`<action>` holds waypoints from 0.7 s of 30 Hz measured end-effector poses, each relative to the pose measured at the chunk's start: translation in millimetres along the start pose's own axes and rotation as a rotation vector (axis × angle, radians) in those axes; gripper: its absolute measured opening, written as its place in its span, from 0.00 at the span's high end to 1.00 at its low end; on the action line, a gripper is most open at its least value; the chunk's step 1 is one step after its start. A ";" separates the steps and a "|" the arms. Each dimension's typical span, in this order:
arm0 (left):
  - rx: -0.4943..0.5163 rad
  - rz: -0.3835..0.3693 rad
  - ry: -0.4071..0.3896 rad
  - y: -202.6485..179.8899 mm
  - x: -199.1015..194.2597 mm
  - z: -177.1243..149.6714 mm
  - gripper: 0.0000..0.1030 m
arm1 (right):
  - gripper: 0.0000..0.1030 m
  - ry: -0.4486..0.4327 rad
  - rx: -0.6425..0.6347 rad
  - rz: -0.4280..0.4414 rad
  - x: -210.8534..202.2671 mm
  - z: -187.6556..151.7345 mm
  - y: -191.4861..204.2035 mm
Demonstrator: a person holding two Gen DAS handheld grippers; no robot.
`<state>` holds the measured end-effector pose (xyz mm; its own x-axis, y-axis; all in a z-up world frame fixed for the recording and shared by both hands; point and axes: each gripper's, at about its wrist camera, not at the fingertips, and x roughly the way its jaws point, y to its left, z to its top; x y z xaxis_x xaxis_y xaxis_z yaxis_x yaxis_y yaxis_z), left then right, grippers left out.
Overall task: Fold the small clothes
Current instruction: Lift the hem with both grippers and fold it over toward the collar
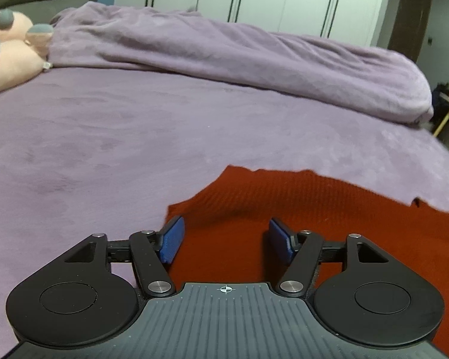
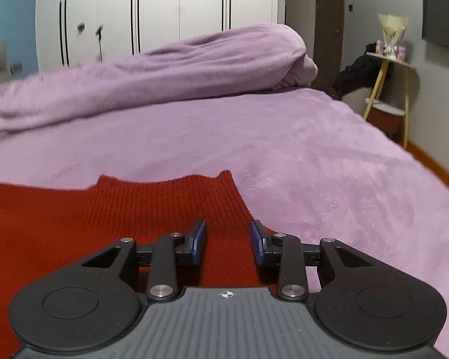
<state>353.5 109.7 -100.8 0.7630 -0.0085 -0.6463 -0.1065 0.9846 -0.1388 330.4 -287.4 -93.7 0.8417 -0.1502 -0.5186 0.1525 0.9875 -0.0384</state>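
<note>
A red ribbed knit garment [image 1: 299, 206] lies flat on the purple bedspread [image 1: 104, 137]. My left gripper [image 1: 226, 239] hovers over its left edge with blue pads wide apart and nothing pinched between them. In the right wrist view the same red garment [image 2: 119, 209] spreads to the left, its right edge running under my right gripper [image 2: 228, 243]. The right jaws stand partly apart above the cloth, and the blue pads [image 2: 199, 242] do not press on it.
A rolled purple duvet [image 1: 239, 56] lies across the far side of the bed. A peach plush toy [image 1: 9, 51] sits at the far left. White wardrobe doors [image 2: 164, 9] stand behind. A small yellow-legged side table [image 2: 387, 89] stands beyond the bed's right edge.
</note>
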 end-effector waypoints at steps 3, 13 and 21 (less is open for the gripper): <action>0.045 0.034 0.006 7.6 -17.4 -4.5 0.20 | 0.64 0.016 -0.014 -0.004 -24.9 -1.4 6.6; -0.051 -0.103 0.139 70.1 -85.2 -51.8 0.20 | 0.53 0.034 0.031 -0.098 -120.0 -71.4 -20.3; -0.283 -0.312 0.264 92.9 -74.2 -53.0 0.27 | 0.56 0.022 0.046 -0.012 -155.9 -61.2 13.5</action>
<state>253.2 192.5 -105.5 0.6029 -0.3753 -0.7041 -0.0955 0.8422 -0.5307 169.6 -247.8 -65.6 0.8281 -0.1601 -0.5372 0.1861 0.9825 -0.0058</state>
